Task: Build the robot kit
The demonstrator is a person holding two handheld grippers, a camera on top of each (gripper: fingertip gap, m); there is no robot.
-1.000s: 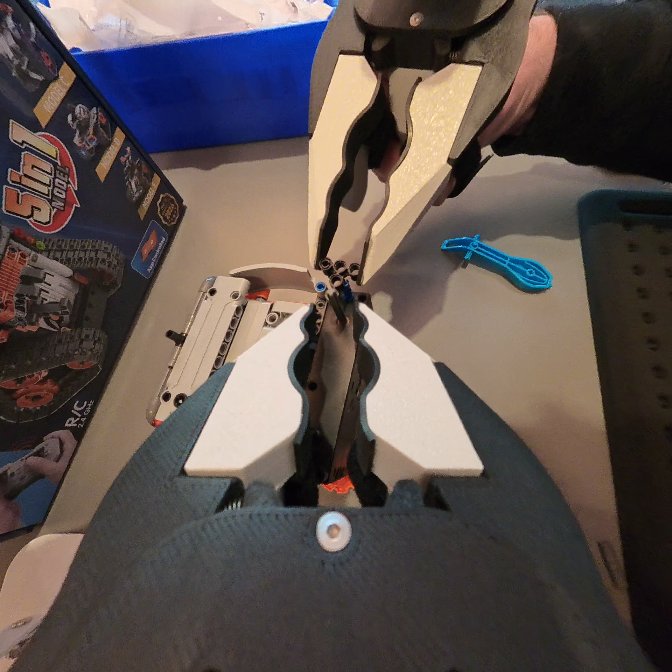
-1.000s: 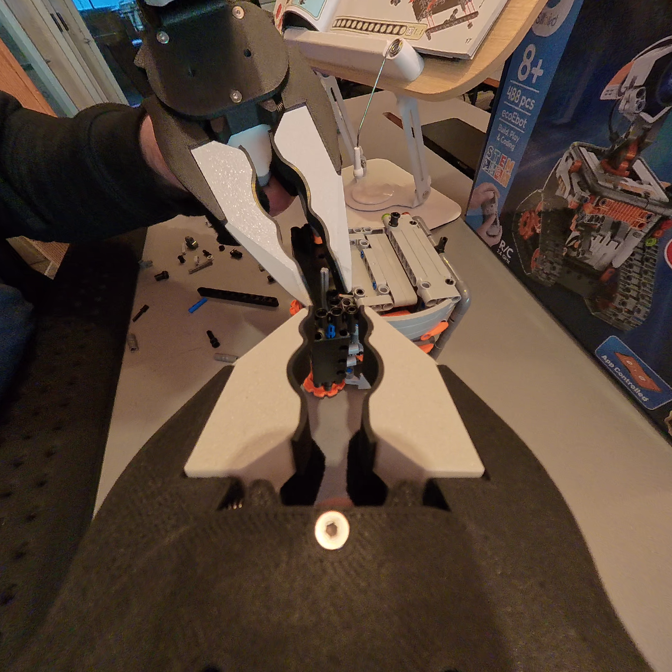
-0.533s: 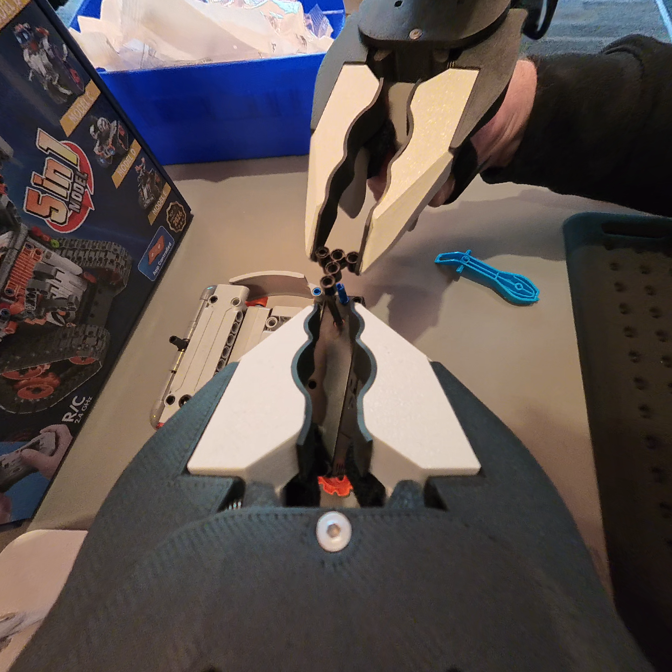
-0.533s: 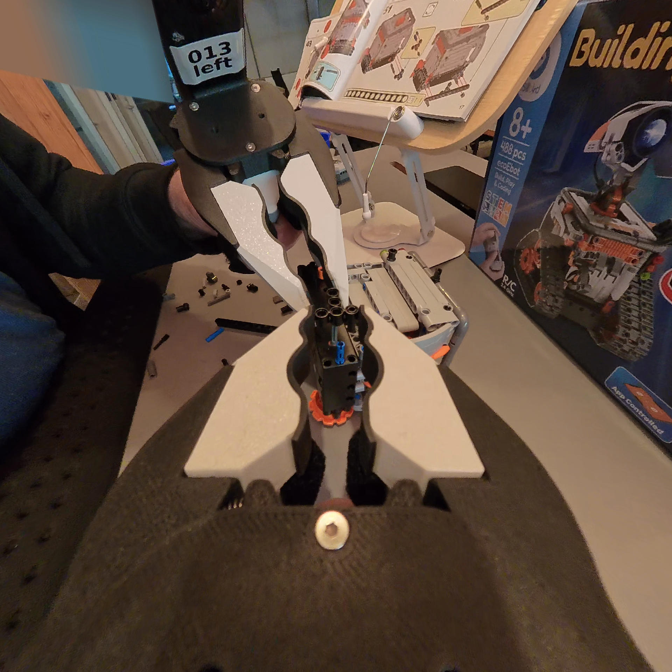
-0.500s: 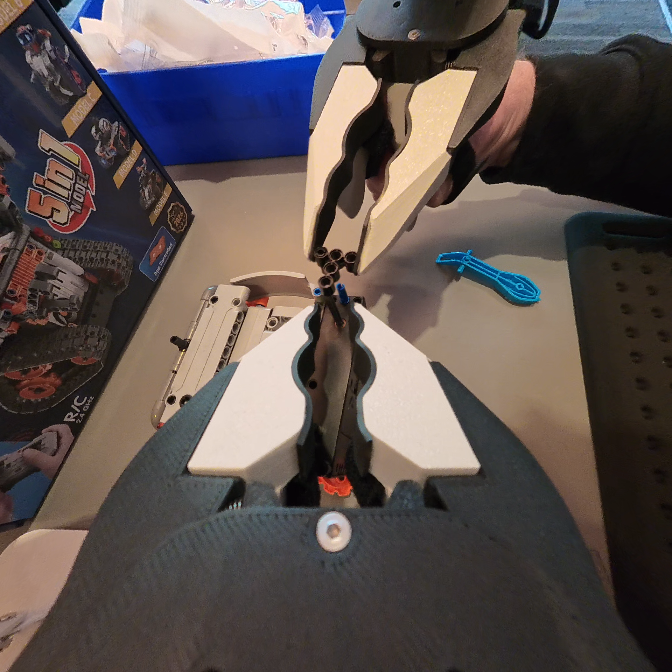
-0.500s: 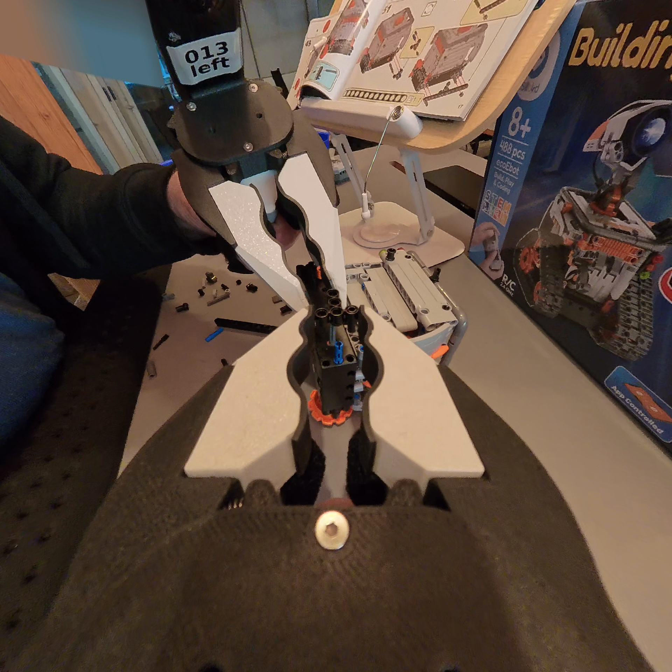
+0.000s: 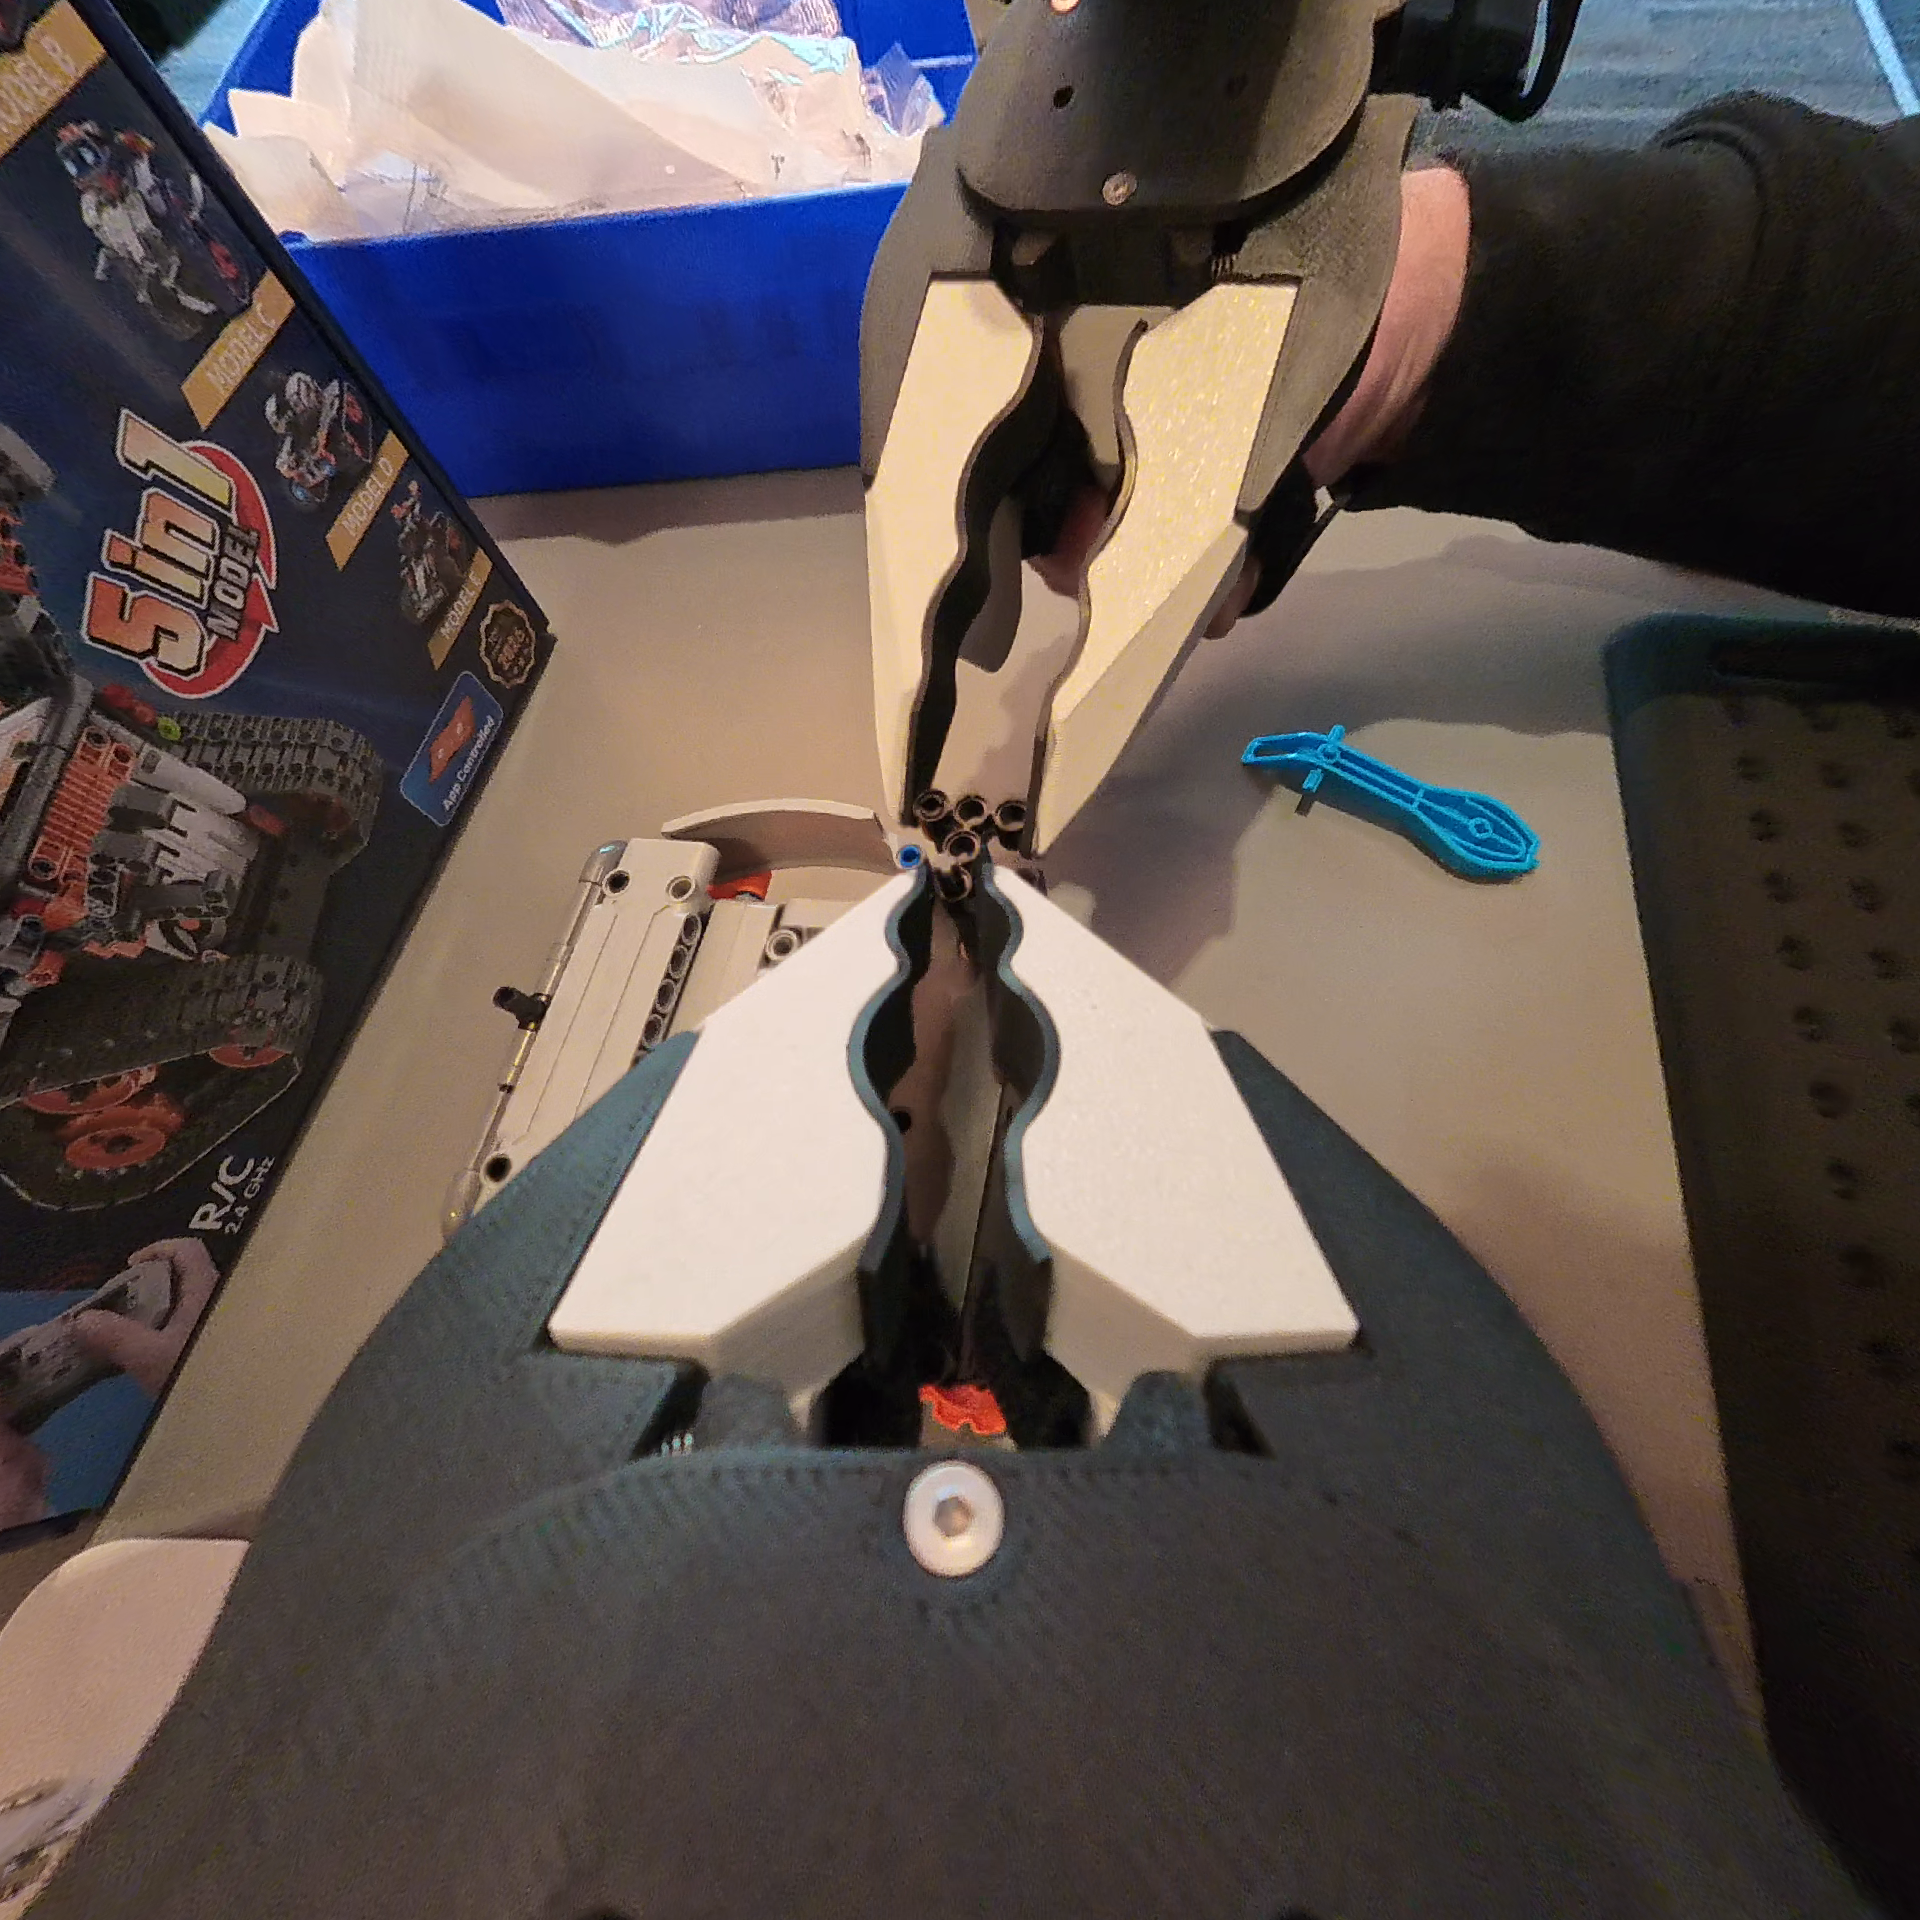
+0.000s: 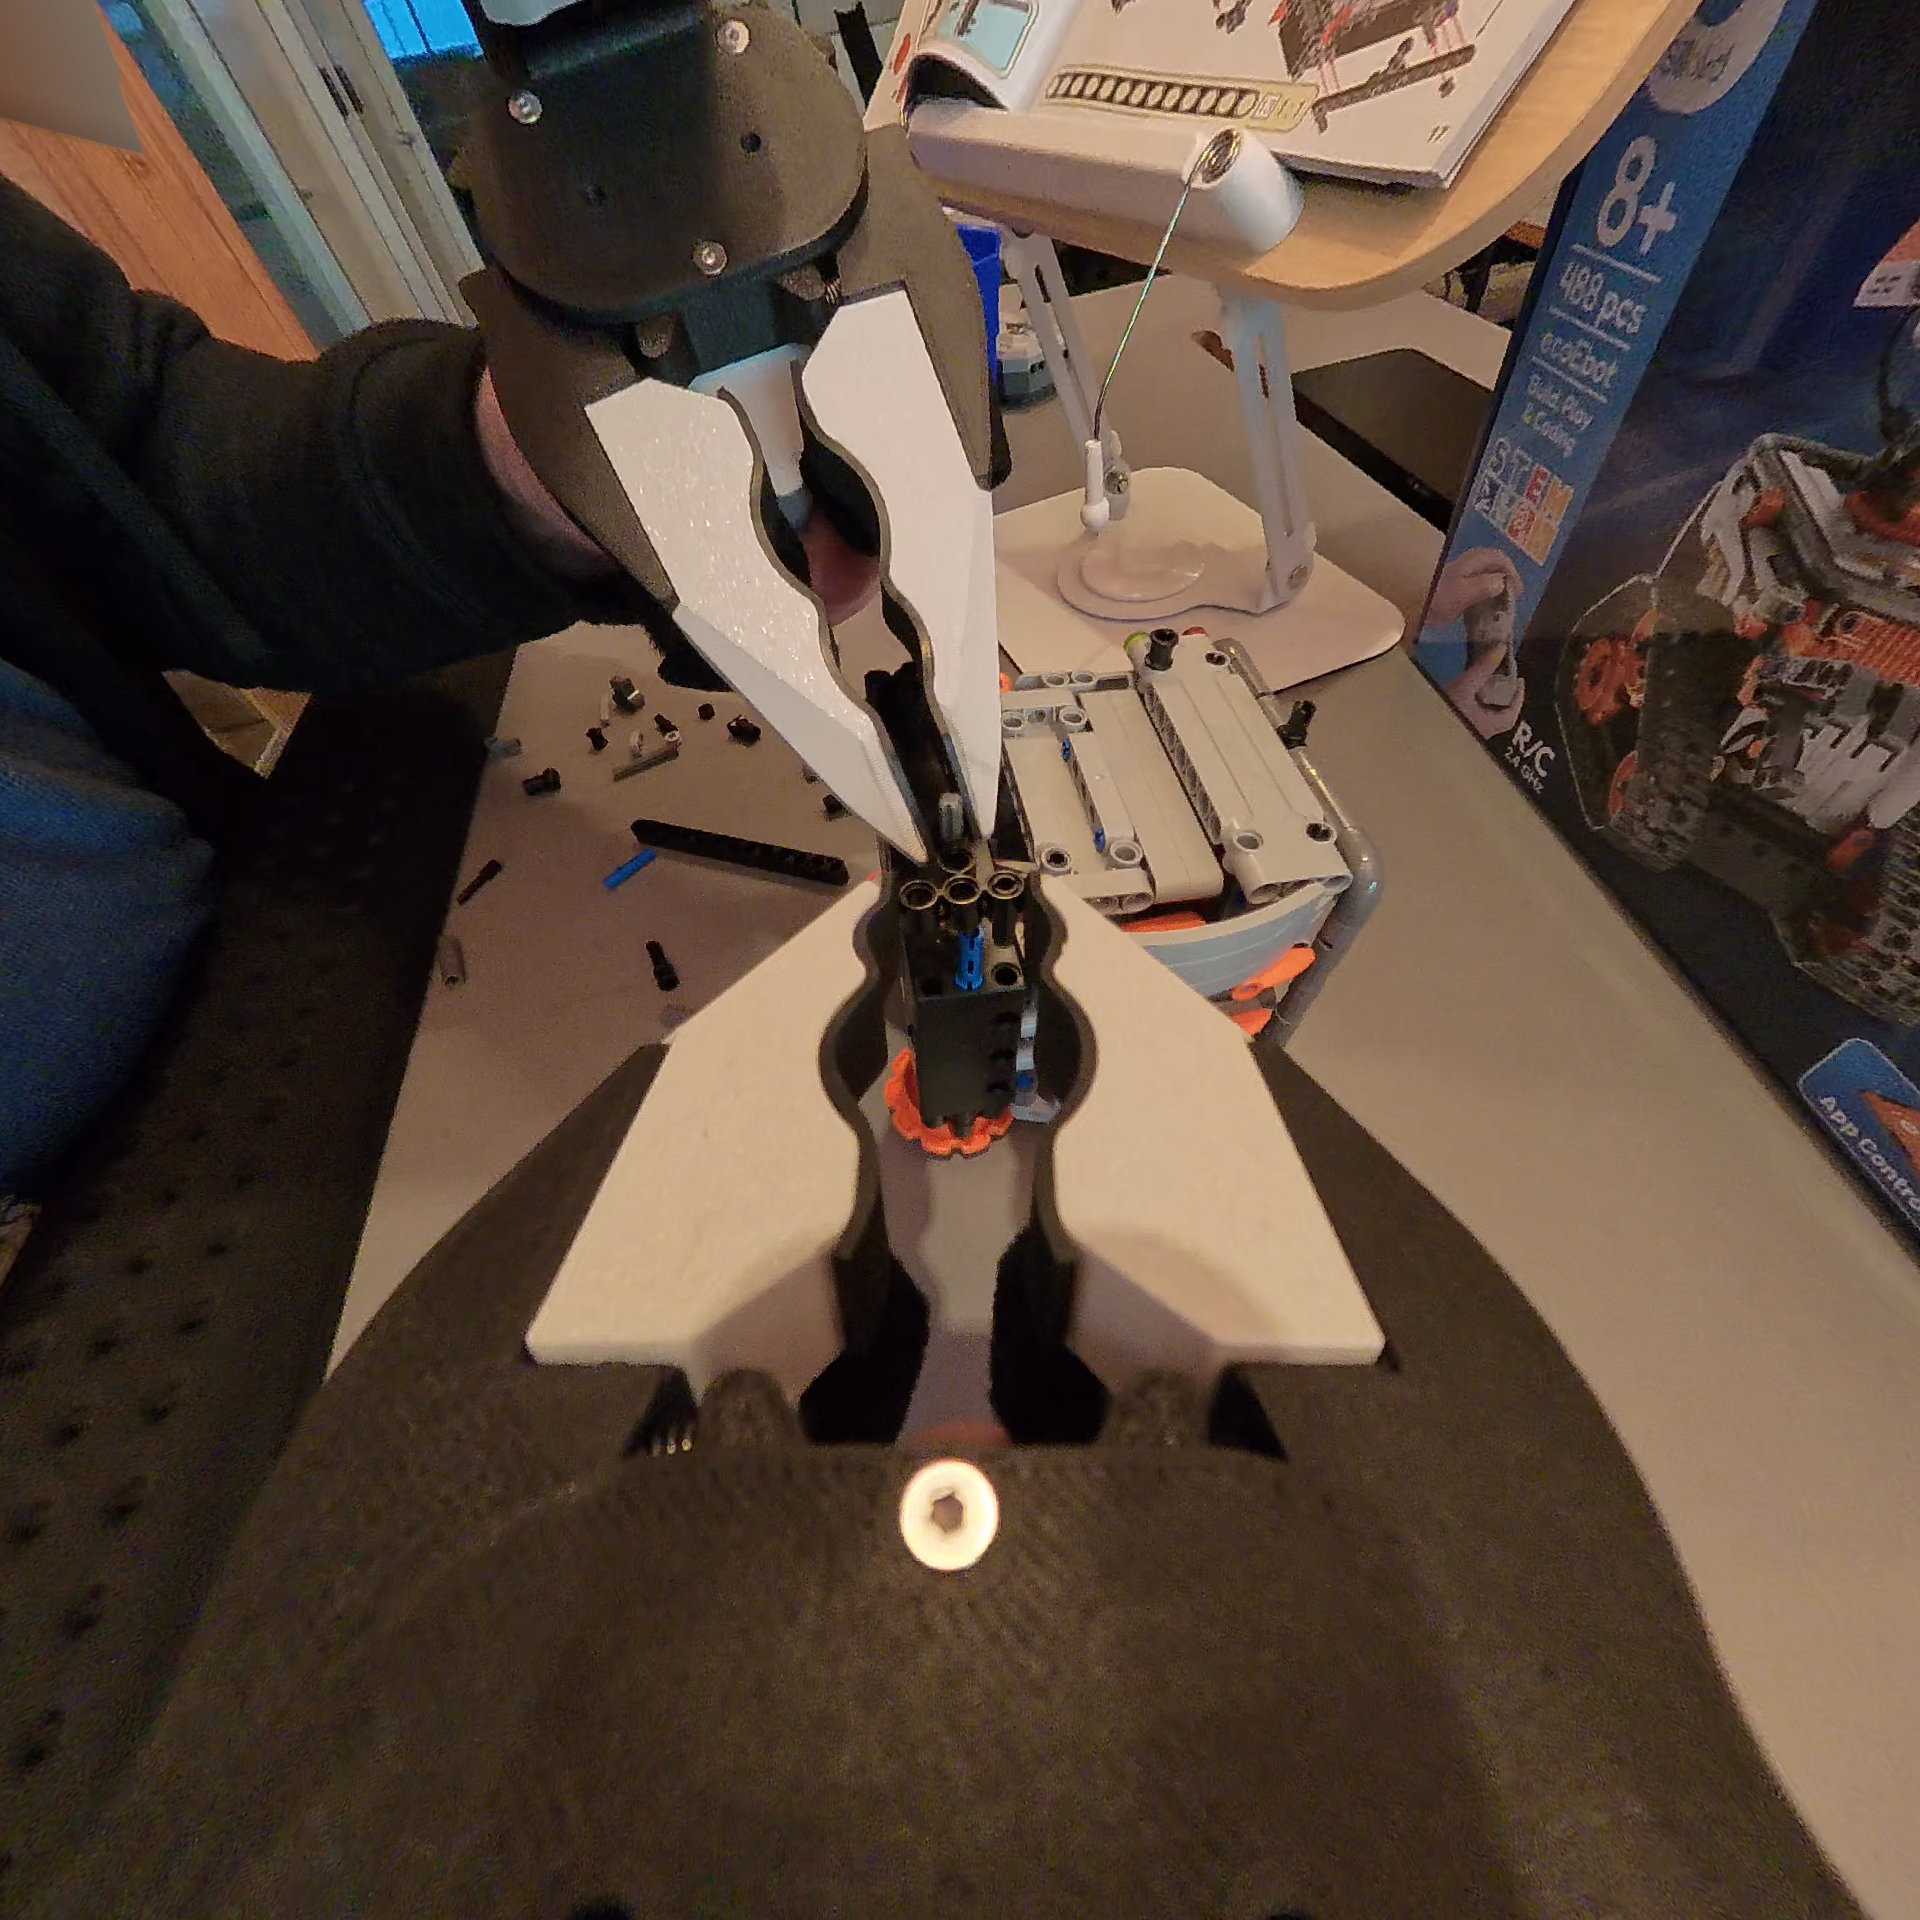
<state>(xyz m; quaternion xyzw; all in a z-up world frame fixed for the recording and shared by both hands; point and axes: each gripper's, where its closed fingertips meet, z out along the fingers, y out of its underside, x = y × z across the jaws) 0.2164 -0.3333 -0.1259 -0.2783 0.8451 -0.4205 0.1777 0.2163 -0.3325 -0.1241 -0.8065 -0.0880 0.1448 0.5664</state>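
My right gripper (image 8: 961, 914) is shut on a black block of holed beams (image 8: 961, 1023) with an orange gear at its lower end and a blue pin in its side. It also shows in the left wrist view (image 7: 971, 826), held from above. My left gripper (image 7: 956, 883) is shut on a small grey pin (image 8: 951, 816), and its tips (image 8: 948, 831) touch the top end of the block. Just behind both grippers, a grey brick-built model body (image 7: 644, 956) (image 8: 1174, 790) sits on the table.
A printed toy box (image 7: 187, 727) (image 8: 1714, 623) stands along one side and a blue bin (image 7: 582, 332) at the far end. A blue plastic tool (image 7: 1392, 800) lies by a dark perforated mat (image 7: 1787, 935). Loose small parts (image 8: 644, 748), a black beam (image 8: 738, 852) and a booklet stand (image 8: 1195, 540) lie beyond. Both grippers' tips are close together, under 4 cm apart.
Half a second ago the grippers were raised and slightly apart. They have come back down and together, and the left fingertips now meet the top of the block.
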